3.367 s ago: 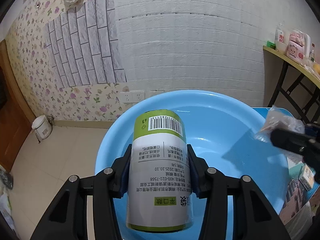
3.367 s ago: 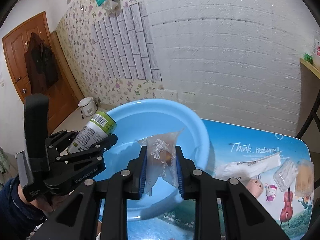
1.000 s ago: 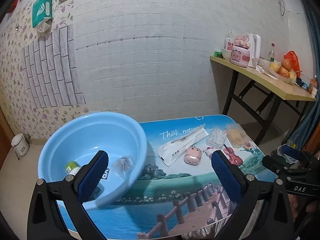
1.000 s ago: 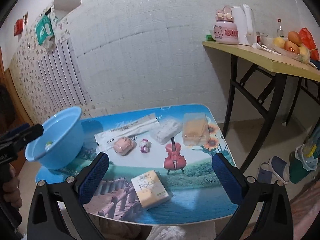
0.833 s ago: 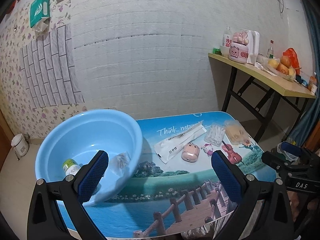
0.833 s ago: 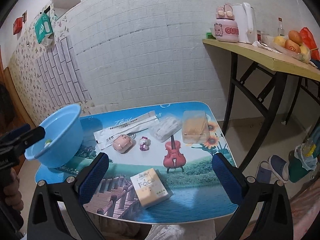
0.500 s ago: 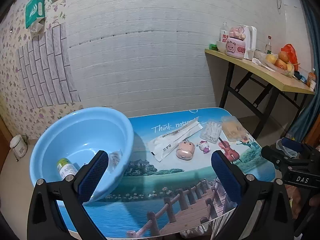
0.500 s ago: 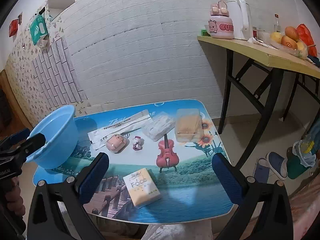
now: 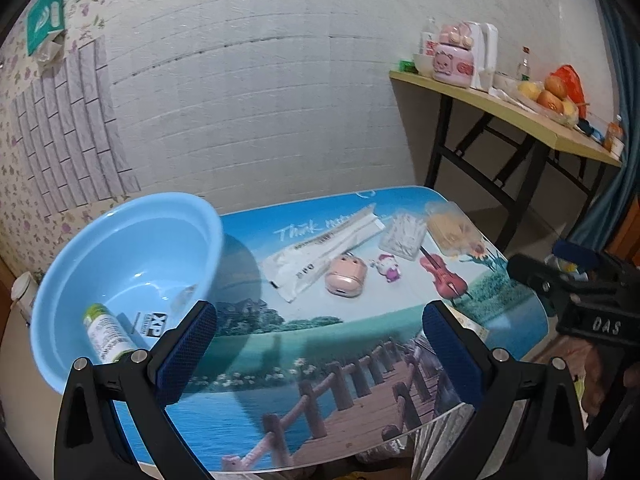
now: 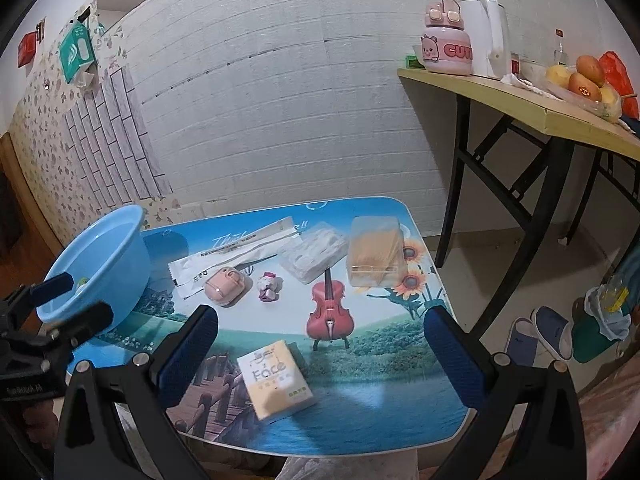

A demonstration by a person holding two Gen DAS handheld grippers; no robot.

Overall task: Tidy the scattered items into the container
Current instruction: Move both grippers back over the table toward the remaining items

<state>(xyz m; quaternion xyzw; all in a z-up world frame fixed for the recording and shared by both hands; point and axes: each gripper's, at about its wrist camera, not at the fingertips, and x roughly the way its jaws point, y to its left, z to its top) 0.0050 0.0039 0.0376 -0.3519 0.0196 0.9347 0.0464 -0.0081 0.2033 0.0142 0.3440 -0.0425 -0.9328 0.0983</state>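
Both grippers are held back from the desk (image 10: 360, 420), level with its near edge and looking down across it. The left gripper (image 9: 320, 356) fills the bottom of its own view with its jaws spread wide and nothing between them; its blue pads (image 9: 186, 346) frame the printed bridge scene. The right gripper (image 10: 322, 356) sits the same way, jaws wide apart and empty, above the near edge of the desk. Each tool also shows in the other's view: the right one at the right edge of the left view, the left one at the lower left of the right view, both cut off by the frame.

The blue basin (image 9: 72, 280) stands at the left end of the desk. Inside it lies a green-capped bottle (image 9: 106, 334), on its side, partly hidden by the left finger; a clear packet (image 9: 182, 296) beside it is hard to make out.

Still on the desk, in the middle of both views: a long white sachet (image 10: 236, 256), a pink case (image 10: 224, 286) touching its near edge, a small cat figurine (image 10: 268, 286) just beside that, a clear box of cotton swabs (image 10: 314, 256) and a clear box of yellowish contents (image 10: 374, 256). A tissue pack (image 10: 278, 380) printed "Face" lies near the front edge; in the left view the right finger hides nearly all of it.
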